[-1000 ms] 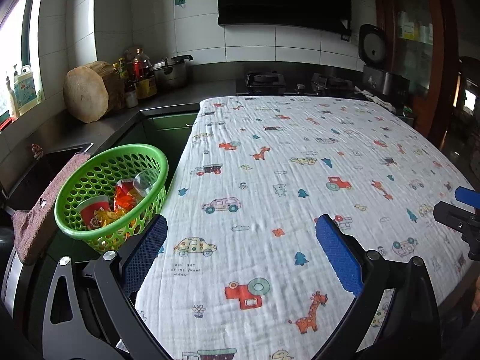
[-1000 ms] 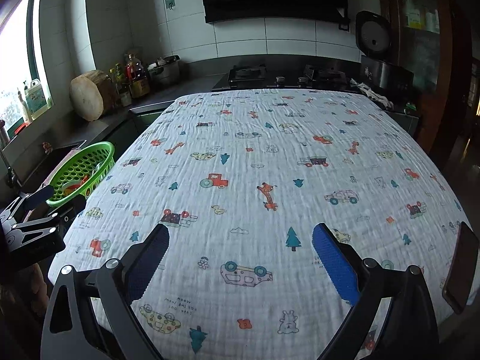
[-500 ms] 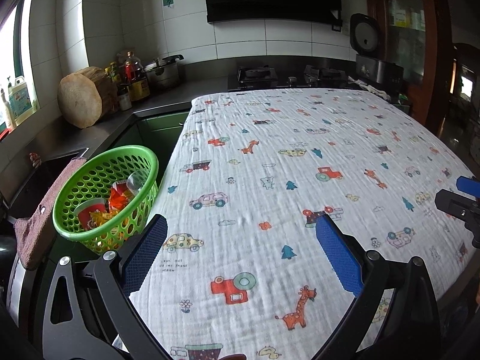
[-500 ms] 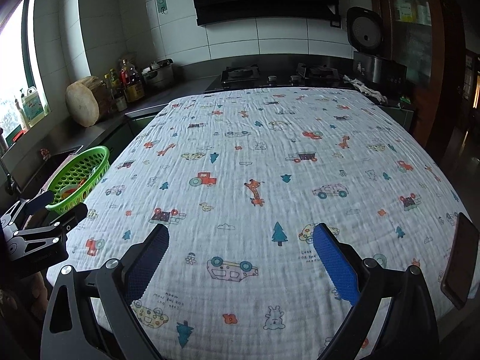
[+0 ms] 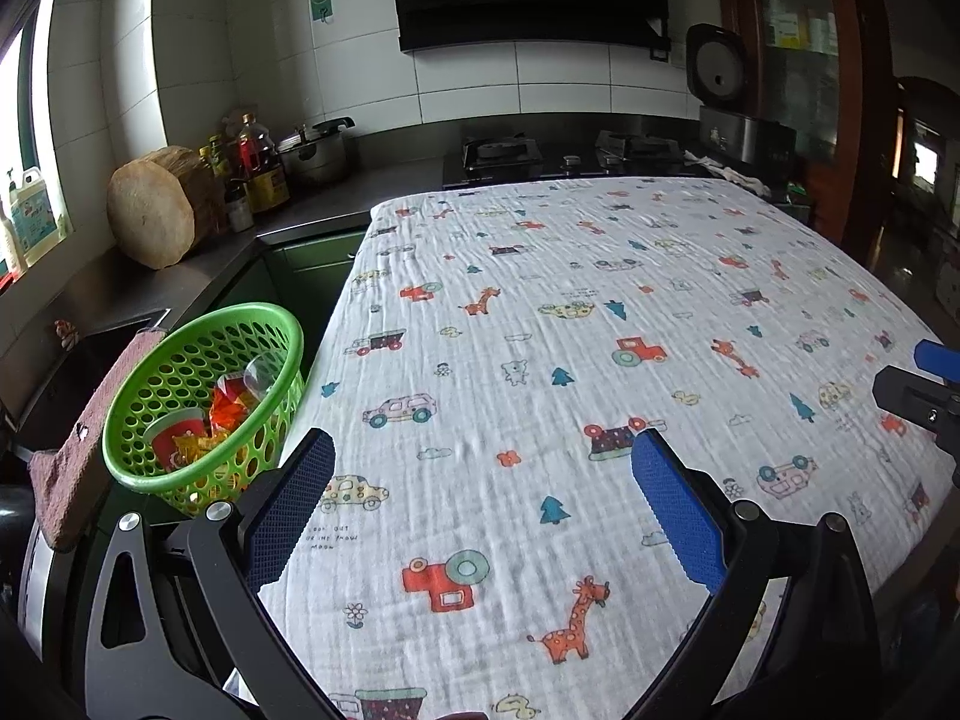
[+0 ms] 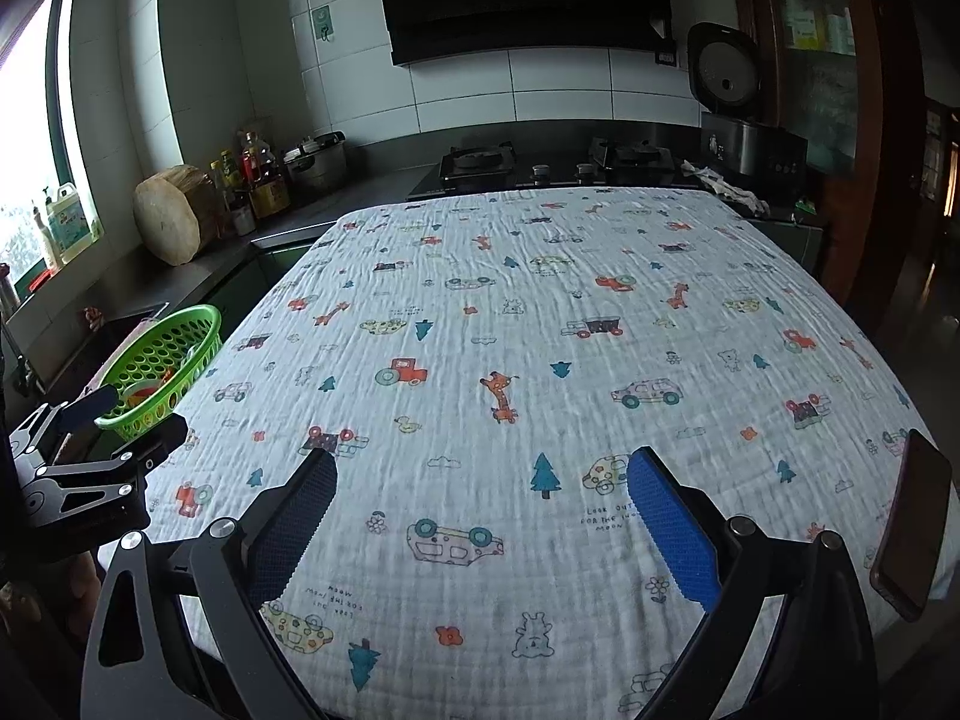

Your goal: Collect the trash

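- The trash point(image 5: 207, 420) lies inside a green perforated basket point(image 5: 252, 324): a red paper cup, orange crinkled wrappers and a clear plastic cup, piled against the basket's near wall
- The basket sits just off the left edge of the table, beside a brown cloth point(image 5: 84, 450) draped over the sink rim; in the right wrist view the same basket point(image 6: 174, 354) shows tilted, with its opening toward the table
- The left gripper point(image 5: 480, 483) hovers above the near left part of the table, jaws spread wide with nothing between the blue pads point(image 5: 672, 516)
- The right gripper point(image 6: 477, 495) hangs over the near middle of the table, jaws likewise wide apart and holding nothing
- The table is covered by a white muslin cloth point(image 5: 540, 330) printed with cars, giraffes and small trees; no loose litter shows on it
- A dark phone point(image 6: 912, 522) rests at the cloth's near right edge
- Further back, a round wooden chopping block point(image 5: 153, 216) leans by the window, with oil bottles point(image 5: 255, 162) and a steel pot point(image 5: 315, 150) beside it
- A gas hob point(image 5: 564, 150) runs along the far counter
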